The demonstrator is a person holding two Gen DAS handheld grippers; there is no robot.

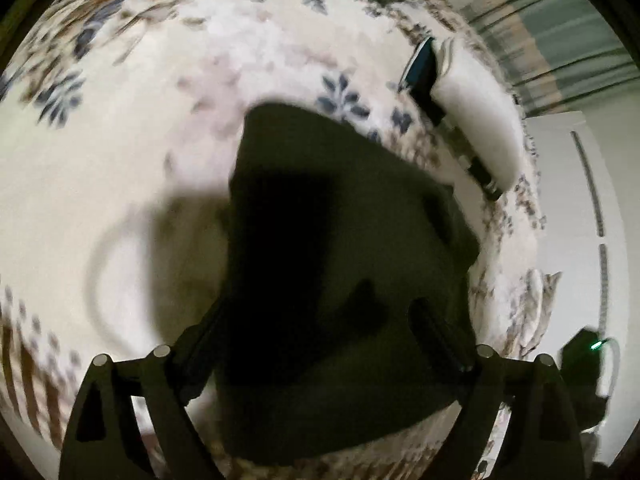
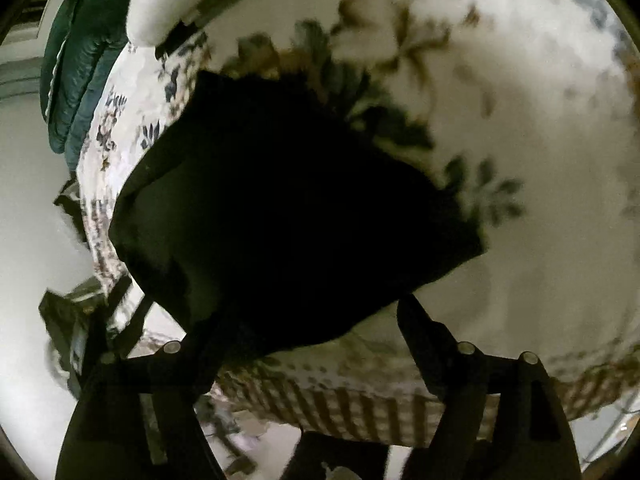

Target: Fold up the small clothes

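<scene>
Garment: dark, near-black folded cloth garment (image 1: pixel 340 264) (image 2: pixel 280 208), lying flat on a white bedspread with blue and brown flower print (image 1: pixel 140 128) (image 2: pixel 520 100), near the bed's edge.
Hidden or unclear: garment type not readable; its folds and seams lost in shadow; both views blurred; lower edge of the garment covered by the gripper fingers in each view.
Left gripper (image 1: pixel 320 344): jaws spread wide, clamping nothing; garment below and between the two black fingers (image 1: pixel 438 334); contact with the cloth cannot be told.
Right gripper (image 2: pixel 308 328): jaws likewise wide apart, gripping nothing; near corner of the garment between the fingers (image 2: pixel 420 328), the right one just beside the cloth's edge.
Surroundings: white pillow (image 1: pixel 480 120) (image 2: pixel 160 0) with a dark flat object (image 1: pixel 424 76) against it, beyond the garment; dark green quilted jacket (image 2: pixel 76 72), cut off at the frame edge; striped curtain (image 1: pixel 552 52) behind the bed.
</scene>
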